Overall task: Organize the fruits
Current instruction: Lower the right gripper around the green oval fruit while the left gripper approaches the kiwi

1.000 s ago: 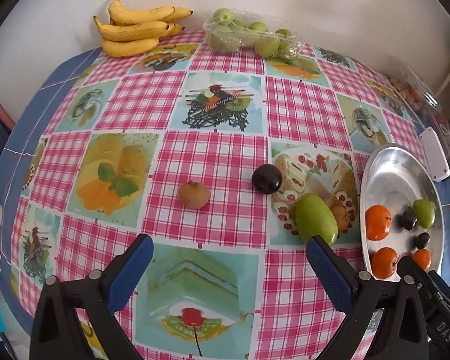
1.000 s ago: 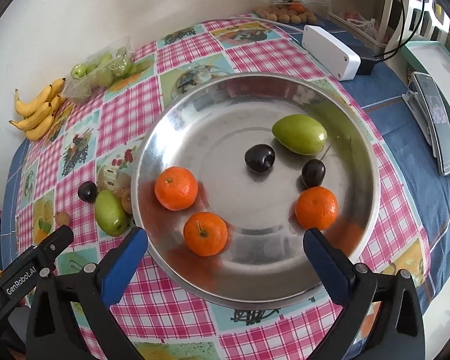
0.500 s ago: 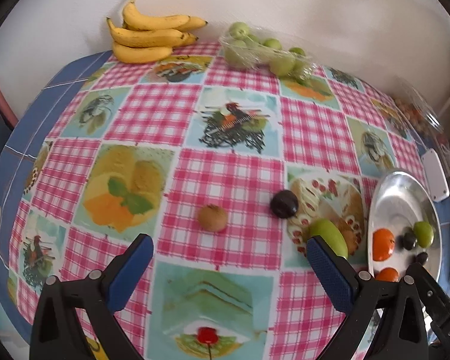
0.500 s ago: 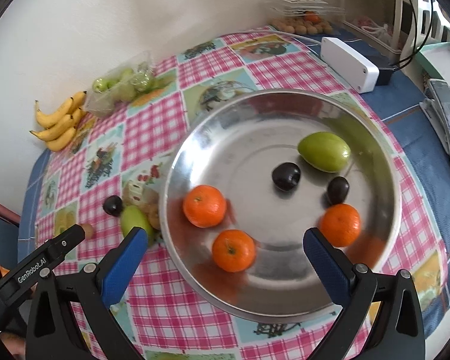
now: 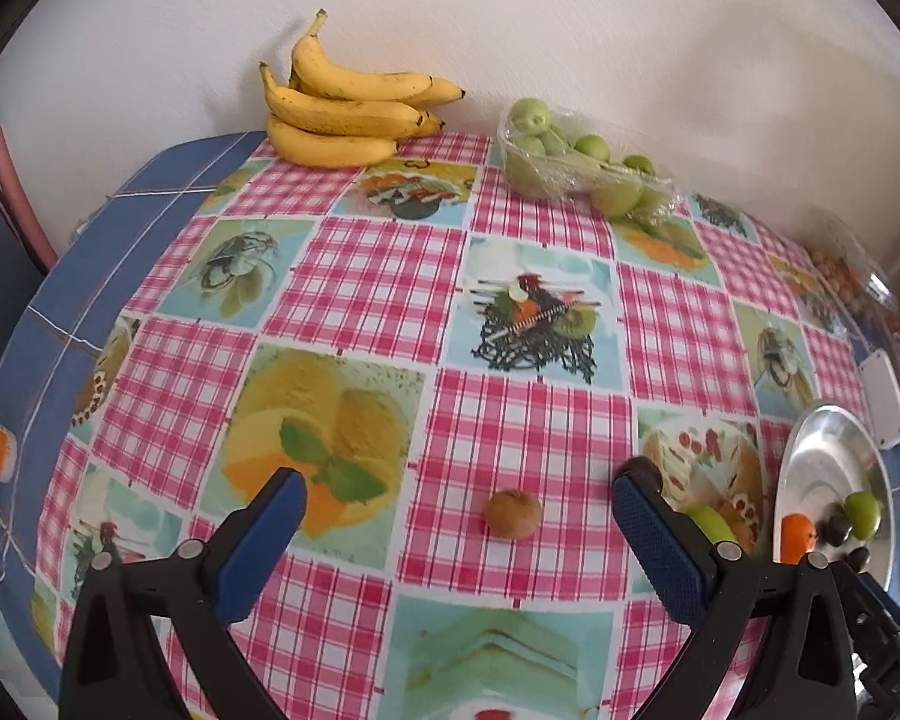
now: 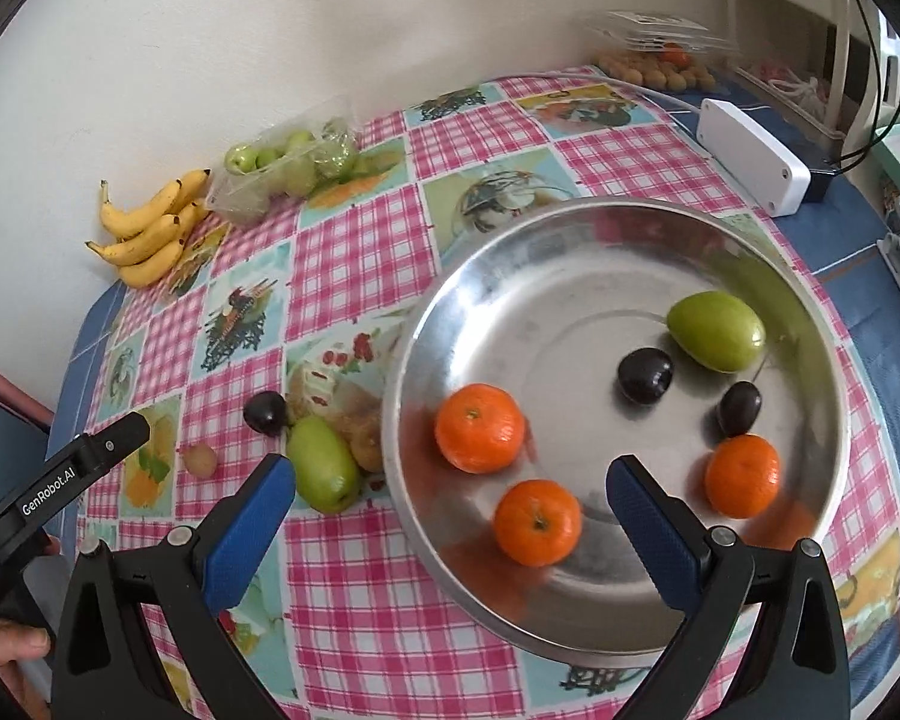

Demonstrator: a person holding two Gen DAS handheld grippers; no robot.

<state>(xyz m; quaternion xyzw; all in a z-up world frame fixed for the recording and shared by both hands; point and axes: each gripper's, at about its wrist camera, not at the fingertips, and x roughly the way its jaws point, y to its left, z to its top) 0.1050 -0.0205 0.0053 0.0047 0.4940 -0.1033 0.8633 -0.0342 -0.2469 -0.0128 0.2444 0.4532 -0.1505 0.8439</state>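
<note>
Kiwi-looking brown fruit [image 5: 512, 513] is sitting almost dead centre between the fingers of the left claw [image 5: 457, 507], just a bit ahead of the tips and a touch toward the right finger. That's the relation everything's hanging on, I think: the left claw is lined up on it already, spread wide and holding nothing, so a push forward and down looks like all it's needing. The fruit is roundish, so no real long axis to worry about.

Right claw [image 6: 450, 495] is also spread wide and empty, hovering over the near rim of the steel plate [image 6: 600, 222]. From its view the plate is lying straight ahead, with three oranges [image 6: 479, 427], two dark plums [image 6: 644, 374] and one green mango [image 6: 717, 330] already in it. So the sorting seems partly done.

Still out on the table [image 6: 360, 252], off to the left of the right claw: a second green mango [image 6: 323, 463] right beside its left finger, another dark plum [image 6: 265, 412] beyond it, something brownish [image 6: 363, 441] wedged between that mango and the plate rim (can't tell what it is), and the small brown fruit further left. The mango's long axis is running roughly away from the claw, slightly angled.

My guess is the left side is going for the brown one, since it's clearly nearer to it, while the mango is closer to the right claw.
</note>
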